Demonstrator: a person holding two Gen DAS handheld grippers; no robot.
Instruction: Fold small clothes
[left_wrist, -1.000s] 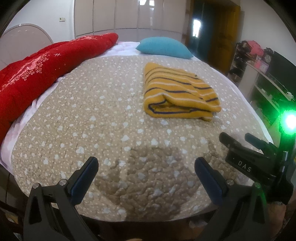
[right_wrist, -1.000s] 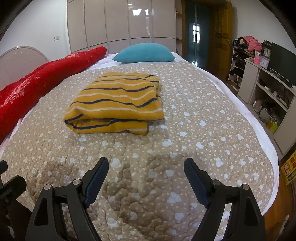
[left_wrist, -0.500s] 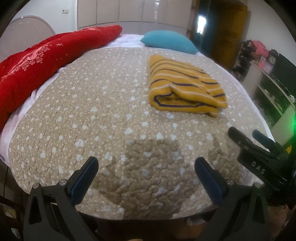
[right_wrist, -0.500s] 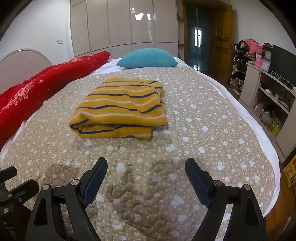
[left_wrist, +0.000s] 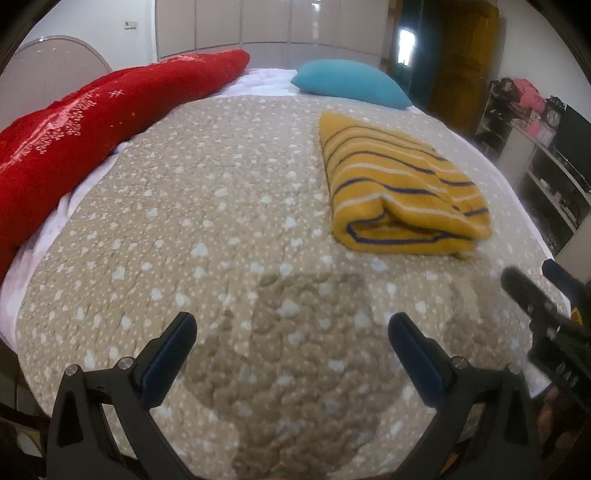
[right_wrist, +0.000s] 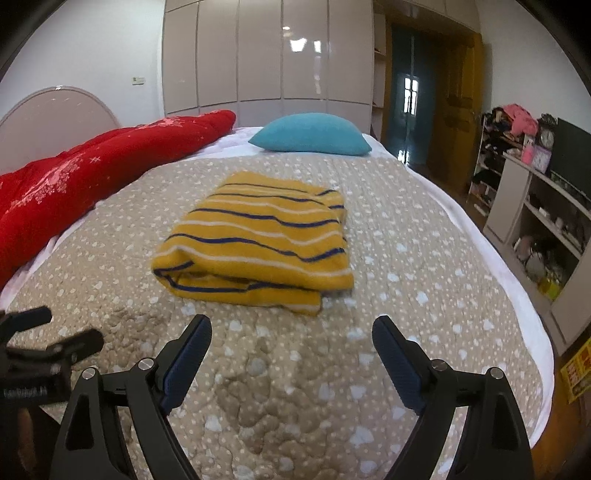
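Beige quilted bedspread (right_wrist: 406, 258) lies bare between us and the folded yellow striped top (right_wrist: 255, 240), our left gripper (left_wrist: 291, 341) and right gripper (right_wrist: 291, 345) fingers spread wide, holding nothing.

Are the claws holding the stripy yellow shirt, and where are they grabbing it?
Nothing is held. The left claw and right claw are both open and empty above the quilt; the folded yellow striped garment lies untouched ahead of them.

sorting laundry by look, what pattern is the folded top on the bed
Mustard yellow folded top with navy and white stripes, clearest in the right wrist view.

red blanket (left_wrist: 92, 140) cut off at left edge, shelf clutter (right_wrist: 546, 243) indistinct
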